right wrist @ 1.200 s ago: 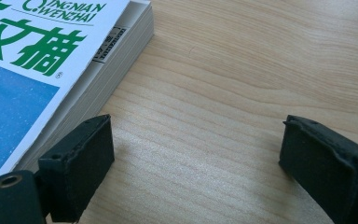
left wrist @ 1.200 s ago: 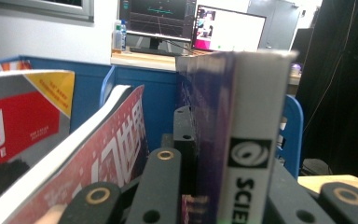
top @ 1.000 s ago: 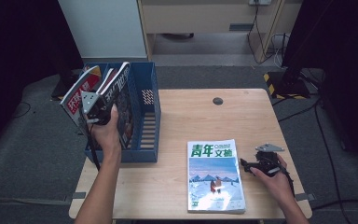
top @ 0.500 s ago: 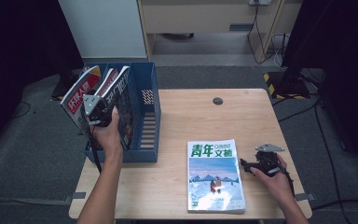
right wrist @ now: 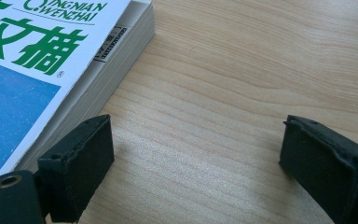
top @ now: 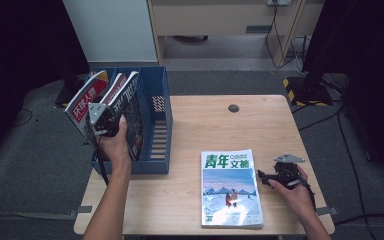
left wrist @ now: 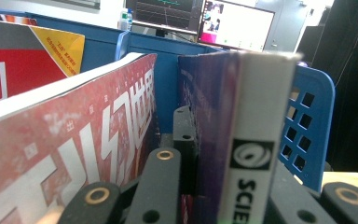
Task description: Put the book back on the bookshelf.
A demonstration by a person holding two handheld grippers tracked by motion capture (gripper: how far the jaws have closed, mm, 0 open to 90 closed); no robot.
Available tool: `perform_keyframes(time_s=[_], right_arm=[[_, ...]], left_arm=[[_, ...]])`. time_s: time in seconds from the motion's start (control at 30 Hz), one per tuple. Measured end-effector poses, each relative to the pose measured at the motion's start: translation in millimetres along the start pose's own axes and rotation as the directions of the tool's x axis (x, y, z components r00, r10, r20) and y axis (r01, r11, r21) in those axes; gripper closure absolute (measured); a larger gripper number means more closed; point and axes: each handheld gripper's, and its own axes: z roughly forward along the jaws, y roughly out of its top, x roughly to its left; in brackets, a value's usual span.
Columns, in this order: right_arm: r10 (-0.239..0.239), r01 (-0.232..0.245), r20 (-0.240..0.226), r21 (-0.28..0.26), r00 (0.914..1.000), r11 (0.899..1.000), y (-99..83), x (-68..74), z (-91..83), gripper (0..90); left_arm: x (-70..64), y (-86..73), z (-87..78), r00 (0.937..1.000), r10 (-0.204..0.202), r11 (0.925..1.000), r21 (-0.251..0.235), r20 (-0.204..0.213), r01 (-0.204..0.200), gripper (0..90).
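A blue file rack (top: 161, 131) stands on the left end of the wooden table (top: 215, 125). My left gripper (top: 109, 121) is over its slots, shut on a dark magazine (top: 133, 111) that stands tilted in the rack. In the left gripper view the white spine of that magazine (left wrist: 256, 116) sits between the jaws of my left gripper (left wrist: 233, 154), with a red magazine (left wrist: 74, 140) to its left. A stack of blue-and-white magazines (top: 230, 187) lies flat at the front. My right gripper (top: 264, 178) rests open on the table just right of the stack (right wrist: 42, 65), nothing between the jaws of the right gripper (right wrist: 196, 154).
Two red magazines (top: 86, 97) lean in the rack's left slots. A black grommet hole (top: 233, 108) sits near the table's far edge. Bare wood stretches between the rack and the stack. The rack's perforated wall (left wrist: 307, 121) rises right of the held magazine.
My left gripper has eased the dark magazine slightly down and to the right in the rack. The right gripper and the stack have stayed put.
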Motion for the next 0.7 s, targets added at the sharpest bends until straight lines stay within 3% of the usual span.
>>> perform_keyframes(time_s=[0.23, 0.53, 0.7], right_arm=[[0.000, 0.000, 0.000, 0.000, 1.0000, 1.000, 0.0, 0.0, 0.0, 9.8], [0.001, -0.001, 0.000, 0.000, 1.0000, 1.000, 0.0, 0.1, 0.0, 9.8], [0.000, 0.000, 0.000, 0.000, 1.0000, 1.000, 0.0, 0.0, 0.0, 9.8]], left_arm=[[0.4, -1.4, -1.6, 1.0000, 0.002, 1.0000, -0.006, 0.006, -0.002, 81.1], [-0.6, -1.2, -0.7, 0.9996, -0.030, 0.9994, -0.018, -0.002, 0.030, 81.3], [-2.6, 0.5, -2.3, 0.9998, -0.018, 0.9993, -0.033, -0.008, 0.018, 81.3]])
